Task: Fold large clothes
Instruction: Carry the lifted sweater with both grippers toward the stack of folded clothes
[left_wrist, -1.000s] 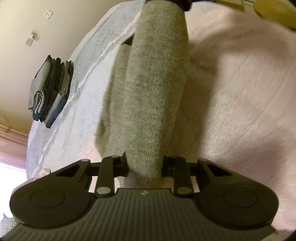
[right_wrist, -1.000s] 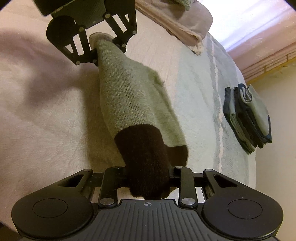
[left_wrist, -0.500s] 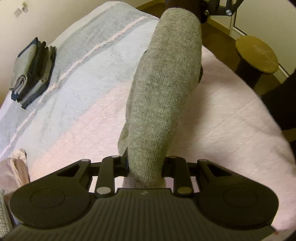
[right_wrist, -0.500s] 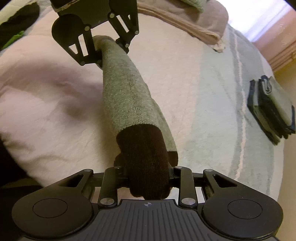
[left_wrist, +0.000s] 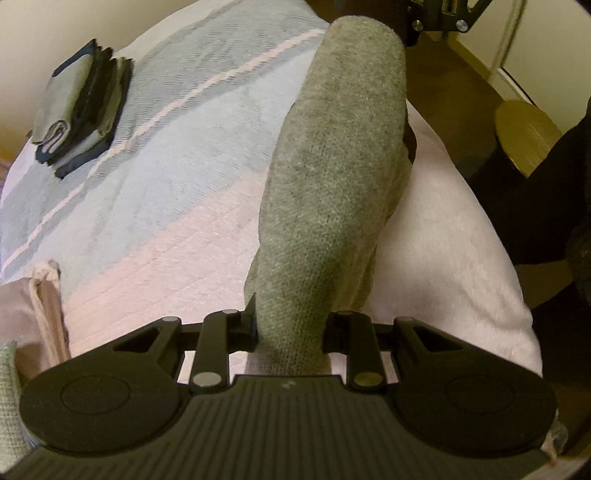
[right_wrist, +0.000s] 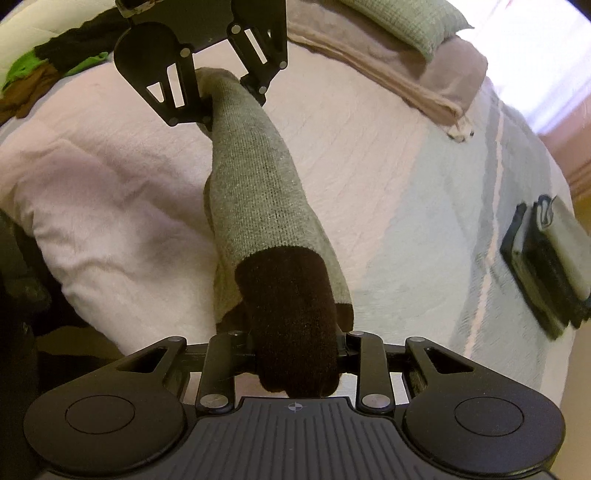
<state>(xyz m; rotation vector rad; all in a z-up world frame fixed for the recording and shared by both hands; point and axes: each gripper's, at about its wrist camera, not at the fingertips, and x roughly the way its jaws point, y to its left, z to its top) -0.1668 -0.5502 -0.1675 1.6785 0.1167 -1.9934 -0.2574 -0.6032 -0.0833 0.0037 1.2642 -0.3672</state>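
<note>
A grey-green knitted garment (left_wrist: 332, 177) with a dark brown end (right_wrist: 291, 314) hangs stretched in the air between my two grippers, above the bed (left_wrist: 177, 229). My left gripper (left_wrist: 290, 328) is shut on its grey end; the right wrist view shows that gripper (right_wrist: 221, 96) at the top, clamped on the same end. My right gripper (right_wrist: 295, 354) is shut on the dark brown end; only part of it shows at the top of the left wrist view, behind the fabric. Folds of the garment droop below the held span.
A stack of folded clothes (left_wrist: 77, 110) (right_wrist: 550, 258) lies on the bed's pale striped cover. Pillows (right_wrist: 402, 40) lie at the bed's head, and dark and green clothes (right_wrist: 48, 70) at one corner. A round wooden stool (left_wrist: 524, 136) stands on the floor beside the bed.
Both grippers have risen with the garment still held between them, so the bed looks farther away. More of the floor, stool and pillows has come into view.
</note>
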